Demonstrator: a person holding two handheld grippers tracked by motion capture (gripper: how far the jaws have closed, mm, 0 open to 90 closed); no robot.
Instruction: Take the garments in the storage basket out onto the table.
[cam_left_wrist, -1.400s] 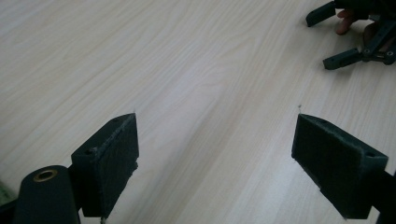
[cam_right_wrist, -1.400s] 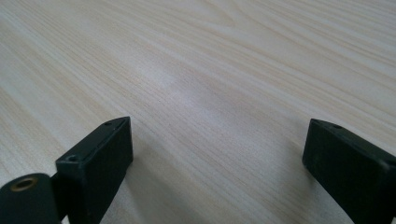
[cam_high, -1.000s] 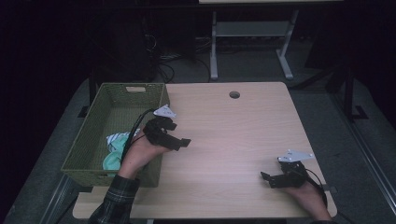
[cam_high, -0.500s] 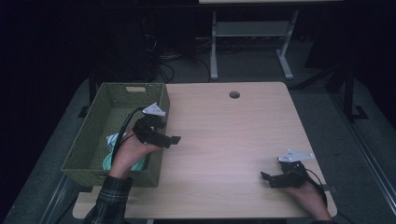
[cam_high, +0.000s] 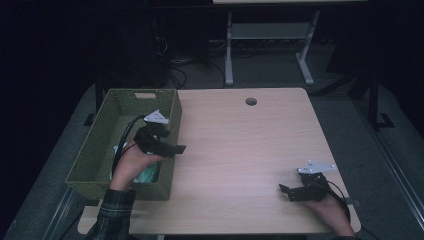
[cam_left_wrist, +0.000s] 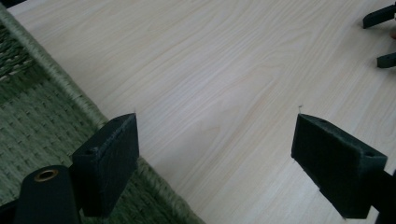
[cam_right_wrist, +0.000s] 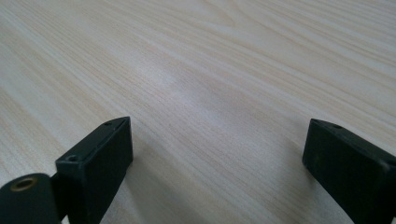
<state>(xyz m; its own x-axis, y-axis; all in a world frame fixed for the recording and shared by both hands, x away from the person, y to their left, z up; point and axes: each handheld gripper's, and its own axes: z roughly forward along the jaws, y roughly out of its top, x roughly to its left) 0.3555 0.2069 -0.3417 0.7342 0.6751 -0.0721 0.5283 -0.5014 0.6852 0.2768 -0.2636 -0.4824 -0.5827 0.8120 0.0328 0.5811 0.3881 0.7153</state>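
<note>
- Drawing back toward 9 o'clock, the left claw (cam_high: 170, 145) now hangs spread and empty over the green basket's (cam_high: 172, 120) rim.
- Right claw (cam_high: 292, 192) rests spread on the desk (cam_high: 240, 150).

High view: taken from above the near edge, faced forward and down; the whole light wooden table (cam_high: 240, 145) and the green woven basket (cam_high: 107, 140) are covered. Left gripper view: held close over the basket rim (cam_left_wrist: 70, 88), faced across the tabletop. Right gripper view: set low, near bare tabletop (cam_right_wrist: 210, 84). The tabletop is shared by all.
</note>
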